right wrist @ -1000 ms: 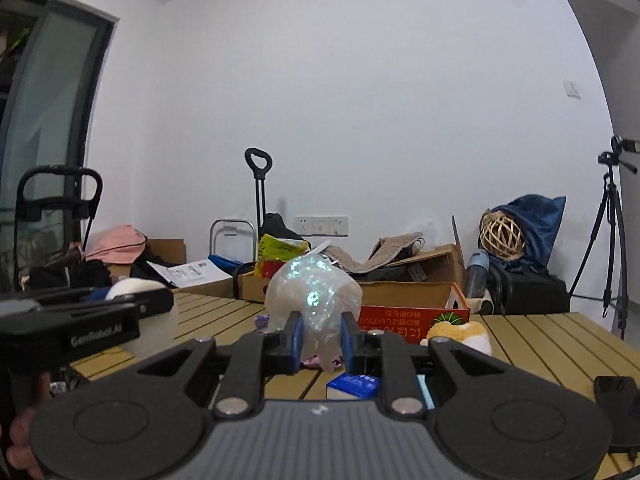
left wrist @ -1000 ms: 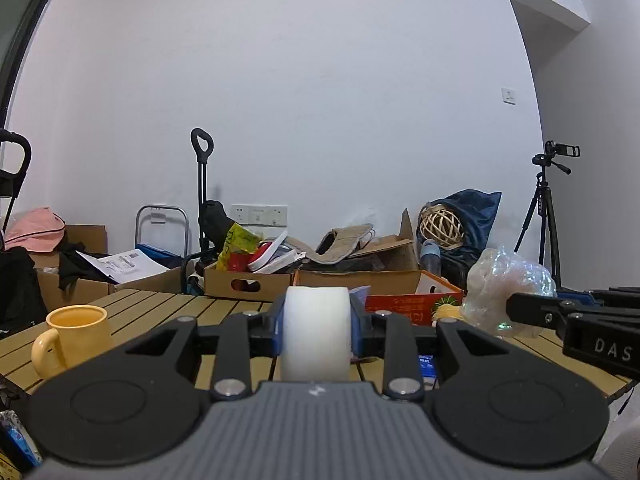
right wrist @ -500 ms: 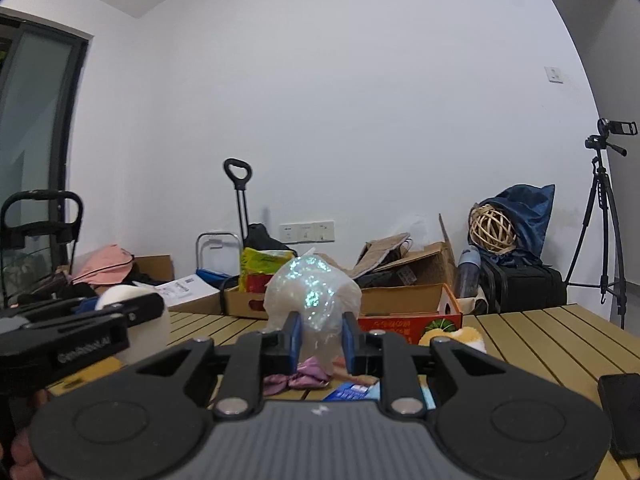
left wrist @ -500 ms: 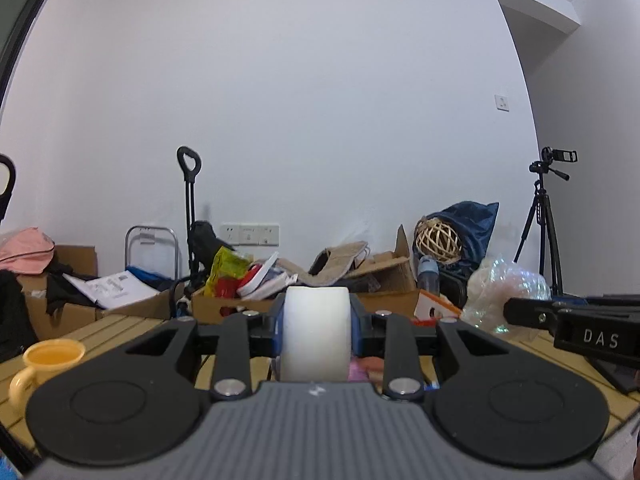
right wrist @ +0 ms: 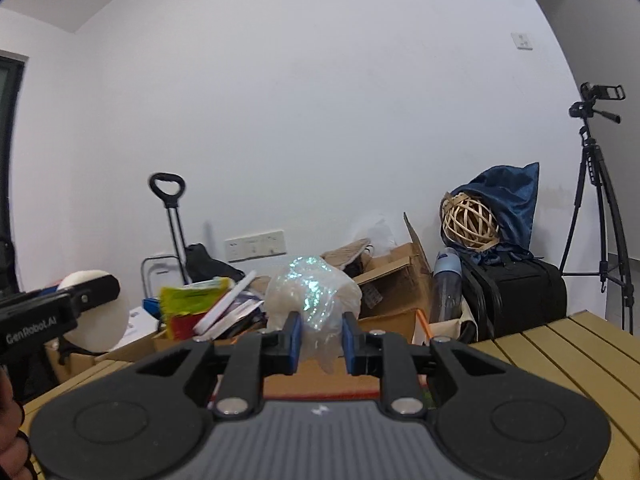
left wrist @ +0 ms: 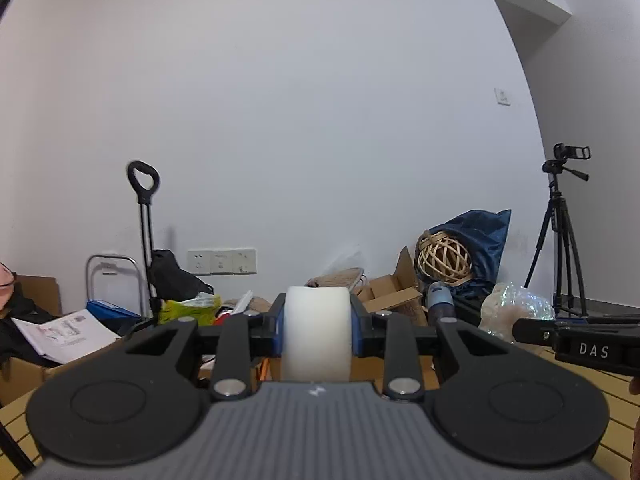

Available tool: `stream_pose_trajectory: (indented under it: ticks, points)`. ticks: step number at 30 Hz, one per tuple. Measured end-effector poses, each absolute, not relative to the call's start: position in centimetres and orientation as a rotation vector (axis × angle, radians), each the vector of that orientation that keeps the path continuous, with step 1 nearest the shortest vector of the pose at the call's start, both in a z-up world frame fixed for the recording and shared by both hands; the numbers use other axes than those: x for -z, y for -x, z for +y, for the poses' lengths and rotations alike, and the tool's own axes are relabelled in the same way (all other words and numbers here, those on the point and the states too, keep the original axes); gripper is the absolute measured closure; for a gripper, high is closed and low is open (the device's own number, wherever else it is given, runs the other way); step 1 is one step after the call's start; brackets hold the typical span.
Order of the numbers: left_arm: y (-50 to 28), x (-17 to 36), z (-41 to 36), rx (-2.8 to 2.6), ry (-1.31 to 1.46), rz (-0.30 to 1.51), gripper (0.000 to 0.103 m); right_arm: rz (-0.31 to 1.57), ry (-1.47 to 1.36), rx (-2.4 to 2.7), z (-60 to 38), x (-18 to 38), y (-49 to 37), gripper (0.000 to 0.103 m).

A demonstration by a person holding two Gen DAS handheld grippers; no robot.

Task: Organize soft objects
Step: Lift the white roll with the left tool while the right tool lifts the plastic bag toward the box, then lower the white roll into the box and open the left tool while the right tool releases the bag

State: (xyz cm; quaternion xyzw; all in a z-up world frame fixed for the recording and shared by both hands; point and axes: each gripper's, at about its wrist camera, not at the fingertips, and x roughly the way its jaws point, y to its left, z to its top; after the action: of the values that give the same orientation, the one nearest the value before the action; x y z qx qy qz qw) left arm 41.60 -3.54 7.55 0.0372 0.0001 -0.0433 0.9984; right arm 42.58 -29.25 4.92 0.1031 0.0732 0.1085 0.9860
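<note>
we hold our left gripper (left wrist: pixel 318 330) level, its blue pads clamped on both sides of a white foam ball (left wrist: pixel 317 334), which fills the narrow gap between them. our right gripper (right wrist: pixel 319 336) pinches the lower part of a crinkled clear plastic bag (right wrist: pixel 312 296), whose shimmering bulk puffs up above the pads. both soft things are up off the surface. in the right view the ball (right wrist: pixel 98 312) sits far left.

below us is a wooden slatted table (right wrist: pixel 568 356), yellow-tan, its boards running away to the right. behind it, against a plain white wall (left wrist: pixel 320 120), we see open cardboard boxes (right wrist: pixel 394 280) full of papers and packets, a black trolley handle (left wrist: pixel 143 178), a wall socket strip (left wrist: pixel 222 261), a woven rattan ball (right wrist: pixel 470 222) tucked into dark blue cloth (right wrist: pixel 510 192), a black case (right wrist: pixel 516 300), and a camera tripod (right wrist: pixel 596 208) in the right corner.
</note>
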Motion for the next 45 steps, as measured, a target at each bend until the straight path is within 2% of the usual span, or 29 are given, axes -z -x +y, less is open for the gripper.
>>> stream_pose_trajectory:
  ticks: [5, 12, 16, 19, 20, 21, 22, 23, 24, 29, 32, 36, 43, 45]
  points:
    - [-50.6, -6.1, -3.8, 0.074, -0.113, 0.075, 0.073, 0.182, -0.172, -0.213, -30.0, -4.9, -51.7, 0.083]
    - [-63.3, -3.6, -3.5, 0.004, -0.191, 0.266, 0.073, 0.324, -0.088, -0.173, -29.0, -3.7, -63.4, 0.082]
    - [-69.1, -1.4, -3.3, -0.008, -0.205, 0.484, 0.073, 0.418, -0.092, -0.171, -28.1, -2.5, -68.4, 0.081]
    - [-72.0, 0.0, -3.3, -0.012, -0.247, 0.648, 0.069, 0.568, -0.040, -0.157, -26.9, -0.8, -71.7, 0.078]
    - [-72.4, 0.2, -3.3, -0.006, -0.257, 0.684, 0.054, 0.626, -0.035, -0.139, -26.7, -0.1, -72.7, 0.078]
    - [-72.7, 0.4, -3.3, 0.012, -0.253, 0.705, 0.037, 0.691, -0.028, -0.124, -26.4, 0.6, -73.8, 0.072]
    - [-72.9, 0.6, -3.1, 0.020, -0.244, 0.704, 0.031, 0.730, -0.016, -0.114, -26.2, 1.0, -74.4, 0.068]
    - [-73.0, 0.7, -2.8, 0.020, -0.237, 0.693, 0.027, 0.741, 0.001, -0.098, -26.0, 1.3, -74.7, 0.053]
    - [-73.1, 0.9, -2.7, 0.031, -0.233, 0.694, 0.026, 0.737, 0.015, -0.088, -25.8, 1.3, -74.8, 0.043]
    - [-73.4, 0.8, -2.3, 0.066, -0.185, 0.701, 0.021, 0.721, 0.035, -0.104, -25.4, 1.6, -74.6, 0.039]
    - [-72.7, 0.1, -2.2, 0.074, -0.148, 0.682, 0.019, 0.693, 0.020, -0.099, -25.7, 1.0, -73.9, 0.027]
    - [-70.9, -2.4, -1.3, 0.083, -0.059, 0.625, 0.011, 0.648, -0.049, -0.127, -26.4, -1.3, -72.3, 0.026]
    - [-66.5, -7.2, -1.4, 0.096, -0.082, 0.580, 0.011, 0.574, -0.016, -0.154, -26.2, -7.2, -67.7, 0.022]
    - [-64.5, -8.7, -1.0, 0.098, -0.069, 0.561, 0.011, 0.553, -0.014, -0.168, -26.2, -8.9, -65.8, 0.018]
